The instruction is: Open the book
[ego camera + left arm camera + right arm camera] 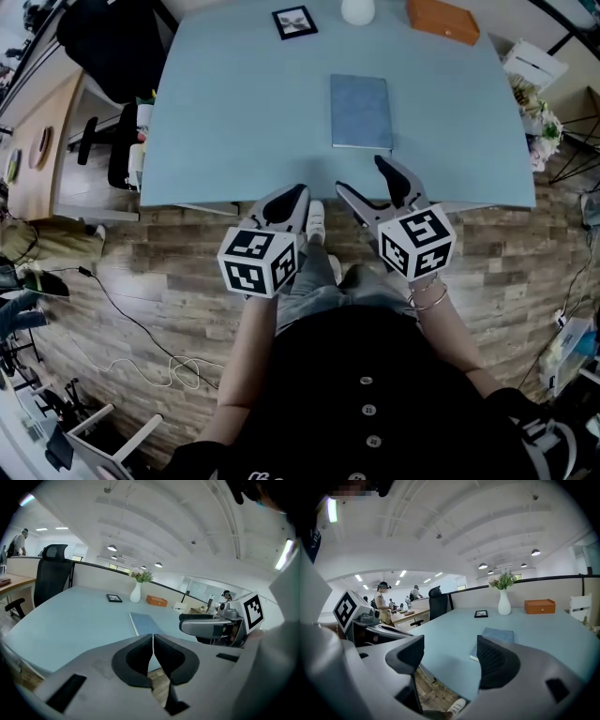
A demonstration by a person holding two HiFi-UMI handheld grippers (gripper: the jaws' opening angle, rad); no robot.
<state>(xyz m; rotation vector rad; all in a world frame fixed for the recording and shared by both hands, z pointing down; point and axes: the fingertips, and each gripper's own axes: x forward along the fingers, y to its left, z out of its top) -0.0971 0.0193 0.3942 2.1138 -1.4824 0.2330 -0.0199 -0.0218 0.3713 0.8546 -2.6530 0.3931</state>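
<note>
The closed grey-blue rectangular book (361, 111) lay flat on the near half of the pale blue table (234, 122). Its long axis ran on the 12-to-6 line of the head view. Neither gripper touched it, so opening had not begun.

The right gripper (361, 175) hung over the table's near edge with its 2 jaws apart and nothing between them. The book lay at 12 o'clock from it, near the jaw tips.

The left gripper (295, 194) sat at the same edge with its jaws pressed together and empty. The book lay at about 1 o'clock from it, farther off.

The right gripper was the nearer unit and the likelier one to reach the cover. Which long edge carried the spine could not be determined.
</note>
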